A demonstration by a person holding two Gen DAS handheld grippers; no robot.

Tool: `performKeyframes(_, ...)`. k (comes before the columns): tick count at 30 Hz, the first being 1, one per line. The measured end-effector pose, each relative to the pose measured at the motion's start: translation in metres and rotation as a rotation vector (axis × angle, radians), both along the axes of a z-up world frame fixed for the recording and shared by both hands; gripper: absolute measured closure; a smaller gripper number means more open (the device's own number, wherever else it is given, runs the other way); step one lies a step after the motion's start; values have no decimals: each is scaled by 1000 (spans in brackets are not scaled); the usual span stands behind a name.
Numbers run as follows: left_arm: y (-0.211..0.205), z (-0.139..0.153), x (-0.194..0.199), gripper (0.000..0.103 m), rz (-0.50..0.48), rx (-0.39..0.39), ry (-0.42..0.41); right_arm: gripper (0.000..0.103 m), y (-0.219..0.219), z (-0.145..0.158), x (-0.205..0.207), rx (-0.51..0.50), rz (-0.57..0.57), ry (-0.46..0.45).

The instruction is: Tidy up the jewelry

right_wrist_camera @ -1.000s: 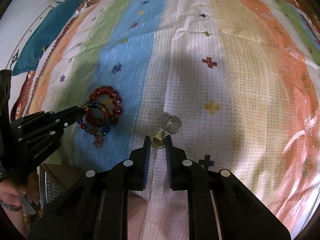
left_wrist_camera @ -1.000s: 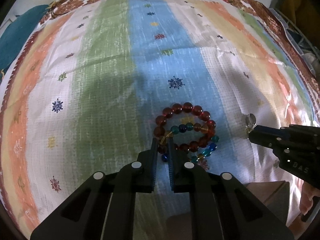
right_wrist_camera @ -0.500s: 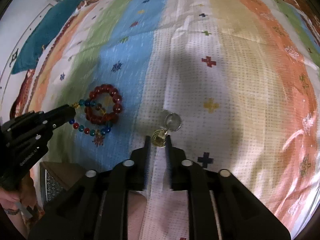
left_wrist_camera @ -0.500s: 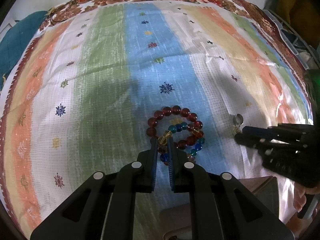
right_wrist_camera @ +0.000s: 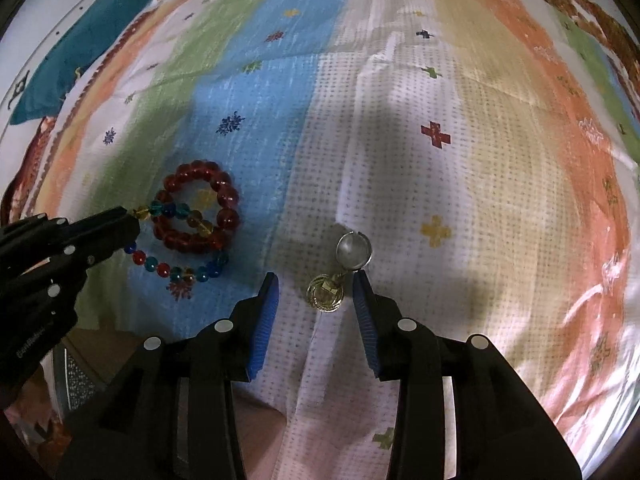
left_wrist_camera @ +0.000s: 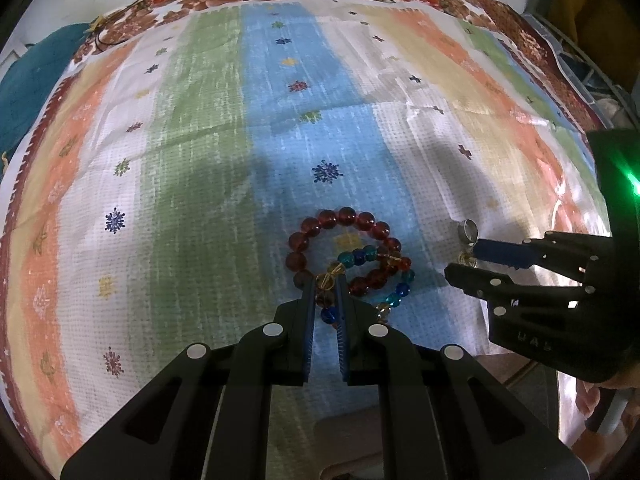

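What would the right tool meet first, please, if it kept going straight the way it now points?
Most likely the small gold-coloured metal ornament with a clear round glass piece, lying on the striped cloth between the right tool's open fingers. Depth is hard to judge; its fingertips may touch the cloth first.

my two matte black plastic grippers, left gripper [left_wrist_camera: 325,280] and right gripper [right_wrist_camera: 316,280], carry ribbed blue pads [right_wrist_camera: 264,320], round silver screw heads [left_wrist_camera: 272,329], faint embossed lettering, one green light [left_wrist_camera: 632,182].
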State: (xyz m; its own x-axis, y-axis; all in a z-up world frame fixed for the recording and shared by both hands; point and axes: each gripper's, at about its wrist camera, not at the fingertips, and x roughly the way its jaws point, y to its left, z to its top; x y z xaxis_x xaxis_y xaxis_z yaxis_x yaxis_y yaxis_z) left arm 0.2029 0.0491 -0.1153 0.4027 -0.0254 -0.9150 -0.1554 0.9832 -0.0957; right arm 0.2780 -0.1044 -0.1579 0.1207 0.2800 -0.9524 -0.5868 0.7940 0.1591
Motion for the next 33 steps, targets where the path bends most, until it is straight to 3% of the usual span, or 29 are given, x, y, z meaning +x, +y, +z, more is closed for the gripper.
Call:
performKeyframes(5,2,-1,0,94,8,-2,3,86,-8,-1,5,-7,-30,13)
performKeyframes(15,2,5,-4,94,18,-4,-11,86,-12,4,3,2,-27,2)
performKeyframes(29,2,32,-16,94,35,-29,-59,86,-13,41,-15,44,-17,-71)
performKeyframes(33,-2,41,-21,94,26,12,-73,86,-15,53,-22,53,-20,-104)
